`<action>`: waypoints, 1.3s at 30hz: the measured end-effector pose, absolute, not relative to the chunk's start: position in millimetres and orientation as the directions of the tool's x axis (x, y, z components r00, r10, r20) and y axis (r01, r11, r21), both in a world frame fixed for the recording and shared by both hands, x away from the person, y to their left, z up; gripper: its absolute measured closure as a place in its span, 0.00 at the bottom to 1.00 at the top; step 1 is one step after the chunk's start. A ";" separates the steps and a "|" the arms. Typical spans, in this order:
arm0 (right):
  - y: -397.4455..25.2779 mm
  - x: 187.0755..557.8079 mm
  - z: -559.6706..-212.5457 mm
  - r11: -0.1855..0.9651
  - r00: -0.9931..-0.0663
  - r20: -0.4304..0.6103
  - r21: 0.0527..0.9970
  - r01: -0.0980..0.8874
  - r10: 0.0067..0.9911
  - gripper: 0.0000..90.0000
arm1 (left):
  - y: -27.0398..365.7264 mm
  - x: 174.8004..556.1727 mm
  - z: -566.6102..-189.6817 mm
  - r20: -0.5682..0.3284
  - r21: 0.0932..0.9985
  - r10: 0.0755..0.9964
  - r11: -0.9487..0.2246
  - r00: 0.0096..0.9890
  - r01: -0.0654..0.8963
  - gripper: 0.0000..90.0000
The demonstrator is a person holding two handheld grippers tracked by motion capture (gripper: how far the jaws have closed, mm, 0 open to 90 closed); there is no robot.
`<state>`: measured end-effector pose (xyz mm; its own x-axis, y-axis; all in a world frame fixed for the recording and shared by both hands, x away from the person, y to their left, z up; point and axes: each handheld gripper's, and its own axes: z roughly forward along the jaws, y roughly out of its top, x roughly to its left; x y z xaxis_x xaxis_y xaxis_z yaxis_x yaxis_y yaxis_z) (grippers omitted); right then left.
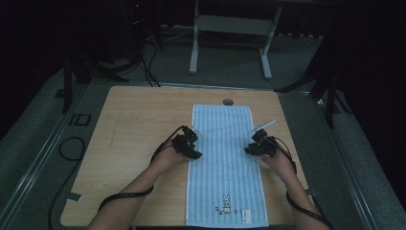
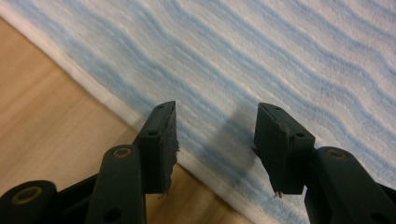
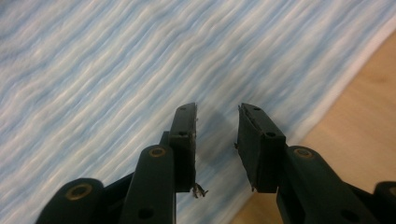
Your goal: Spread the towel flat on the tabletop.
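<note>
On table (image 1: 139, 120), flat blue-striped towel (image 1: 224, 153)

High view: looked forward and down from above, far off, over the whole table (image 1: 143, 110).
Gripper views: rode close, facing down.
Shared: the striped towel (image 1: 222, 158).
</note>
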<state>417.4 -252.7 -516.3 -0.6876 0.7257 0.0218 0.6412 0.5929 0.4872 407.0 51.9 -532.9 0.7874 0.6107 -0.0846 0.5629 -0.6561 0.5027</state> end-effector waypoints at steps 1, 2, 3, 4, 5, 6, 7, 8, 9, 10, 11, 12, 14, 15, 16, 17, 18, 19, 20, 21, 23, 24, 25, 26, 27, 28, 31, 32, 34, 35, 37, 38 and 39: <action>-252.3 415.3 -518.2 0.599 -0.691 0.021 0.481 0.640 0.723 0.74 | 52.5 406.1 -533.3 -0.082 0.508 0.610 -0.655 0.788 0.560 0.54; -251.9 413.6 -520.1 0.601 -0.690 0.014 0.477 0.641 0.724 0.74 | 52.7 406.0 -533.5 -0.087 0.511 0.613 -0.649 0.785 0.564 0.54; -252.1 412.8 -521.6 0.603 -0.690 0.013 0.473 0.642 0.724 0.73 | 53.2 406.2 -533.7 -0.093 0.512 0.614 -0.645 0.784 0.567 0.54; -252.7 412.2 -524.9 0.603 -0.688 0.023 0.462 0.651 0.725 0.71 | 53.5 406.6 -533.6 -0.096 0.511 0.614 -0.645 0.783 0.568 0.54; -253.4 411.3 -527.4 0.601 -0.685 0.024 0.456 0.656 0.729 0.71 | 53.5 406.4 -533.5 -0.095 0.511 0.615 -0.645 0.783 0.569 0.54; -254.9 409.5 -528.2 0.592 -0.681 0.028 0.470 0.655 0.732 0.70 | 53.3 405.5 -533.7 -0.090 0.511 0.613 -0.648 0.785 0.564 0.54; -256.2 407.7 -528.8 0.580 -0.675 0.035 0.479 0.659 0.737 0.70 | 53.1 404.5 -533.8 -0.084 0.512 0.611 -0.652 0.787 0.560 0.53; -257.4 405.3 -529.1 0.576 -0.672 0.035 0.484 0.659 0.739 0.70 | 53.1 403.5 -533.9 -0.083 0.511 0.611 -0.652 0.787 0.560 0.52; -258.2 403.4 -529.4 0.576 -0.672 0.033 0.487 0.657 0.739 0.70 | 52.8 401.7 -533.9 -0.079 0.511 0.609 -0.655 0.789 0.557 0.52; -259.2 400.4 -530.0 0.574 -0.673 0.028 0.495 0.652 0.739 0.70 | 52.7 400.3 -534.0 -0.076 0.512 0.605 -0.659 0.792 0.552 0.52; -260.2 398.6 -530.2 0.574 -0.674 0.029 0.497 0.650 0.738 0.70 | 52.8 398.9 -534.0 -0.076 0.513 0.605 -0.658 0.793 0.551 0.52; -260.8 397.5 -530.3 0.569 -0.671 0.033 0.499 0.653 0.741 0.71 | 52.9 397.9 -534.1 -0.072 0.514 0.603 -0.661 0.795 0.548 0.52; -261.2 397.2 -530.3 0.568 -0.672 0.036 0.500 0.653 0.740 0.70 | 53.3 397.3 -534.1 -0.076 0.514 0.605 -0.657 0.792 0.551 0.52; -261.1 397.5 -529.8 0.571 -0.673 0.038 0.495 0.655 0.739 0.69 | 53.5 397.7 -534.0 -0.083 0.514 0.608 -0.653 0.790 0.556 0.52; -260.2 398.2 -528.9 0.572 -0.672 0.039 0.490 0.657 0.739 0.68 | 53.6 398.0 -533.3 -0.079 0.511 0.607 -0.657 0.791 0.555 0.52; -259.8 398.6 -527.7 0.578 -0.677 0.033 0.491 0.652 0.736 0.66 | 53.6 398.1 -532.4 -0.075 0.510 0.607 -0.658 0.791 0.553 0.52; -259.5 398.9 -526.2 0.577 -0.678 0.035 0.493 0.651 0.735 0.65 | 53.9 398.1 -531.1 -0.073 0.509 0.608 -0.659 0.791 0.554 0.50; -259.9 399.2 -524.0 0.577 -0.678 0.033 0.498 0.648 0.734 0.65 | 54.3 398.1 -529.9 -0.072 0.513 0.608 -0.657 0.791 0.552 0.50; -260.9 399.7 -521.4 0.574 -0.678 0.029 0.506 0.644 0.735 0.64 | 54.8 398.0 -528.4 -0.072 0.515 0.610 -0.655 0.789 0.553 0.50; -262.0 400.5 -518.6 0.567 -0.674 0.034 0.510 0.647 0.738 0.63 | 56.2 398.5 -526.3 -0.069 0.517 0.612 -0.653 0.788 0.553 0.50; -264.8 402.7 -513.9 0.560 -0.669 0.037 0.513 0.650 0.742 0.60 | 59.0 399.0 -523.4 -0.060 0.528 0.626 -0.641 0.778 0.557 0.49; -266.4 403.8 -511.7 0.558 -0.667 0.034 0.517 0.649 0.744 0.59 | 60.9 399.5 -522.2 -0.065 0.531 0.633 -0.633 0.771 0.564 0.48; -267.9 404.5 -509.9 0.551 -0.661 0.041 0.517 0.655 0.749 0.56 | 62.8 399.4 -521.2 -0.071 0.538 0.634 -0.626 0.770 0.564 0.47; -269.2 405.0 -508.7 0.547 -0.659 0.045 0.517 0.658 0.750 0.55 | 64.9 399.1 -520.7 -0.073 0.543 0.633 -0.623 0.771 0.563 0.47; -270.4 405.3 -508.1 0.550 -0.661 0.042 0.518 0.655 0.749 0.54 | 68.4 398.6 -520.1 -0.076 0.548 0.635 -0.618 0.769 0.564 0.47; -272.2 405.0 -507.7 0.543 -0.655 0.041 0.521 0.659 0.755 0.54 | 69.6 398.4 -520.1 -0.076 0.551 0.637 -0.614 0.767 0.565 0.47; -276.2 404.5 -508.3 0.532 -0.646 0.045 0.526 0.663 0.762 0.54 | 78.4 396.5 -519.3 -0.085 0.565 0.649 -0.593 0.756 0.574 0.46; -277.9 404.1 -508.5 0.523 -0.639 0.047 0.531 0.667 0.767 0.54 | 81.1 395.6 -518.9 -0.083 0.571 0.651 -0.590 0.755 0.571 0.46; -279.5 404.0 -508.9 0.518 -0.639 0.052 0.536 0.666 0.768 0.56 | 92.0 393.1 -518.1 -0.083 0.588 0.670 -0.565 0.738 0.579 0.46; -282.6 402.1 -509.8 0.507 -0.630 0.059 0.537 0.674 0.775 0.56 | 96.3 393.5 -517.8 -0.086 0.588 0.674 -0.560 0.733 0.584 0.46; -283.8 403.1 -509.8 0.507 -0.630 0.062 0.536 0.675 0.774 0.56 | 102.6 395.2 -517.5 -0.097 0.589 0.689 -0.541 0.718 0.600 0.46; -283.7 404.1 -508.8 0.506 -0.626 0.057 0.533 0.678 0.778 0.56 | 104.4 396.5 -517.3 -0.100 0.585 0.694 -0.538 0.713 0.606 0.46; -283.8 406.2 -507.6 0.510 -0.628 0.050 0.536 0.673 0.777 0.56 | 105.3 398.1 -516.8 -0.095 0.582 0.698 -0.540 0.710 0.608 0.46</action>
<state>406.2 -283.8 -507.6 -0.6277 0.7769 0.0497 0.6733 0.5097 0.5356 398.1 105.3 -516.8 0.7102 0.6975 -0.0952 0.6082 -0.5398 0.5821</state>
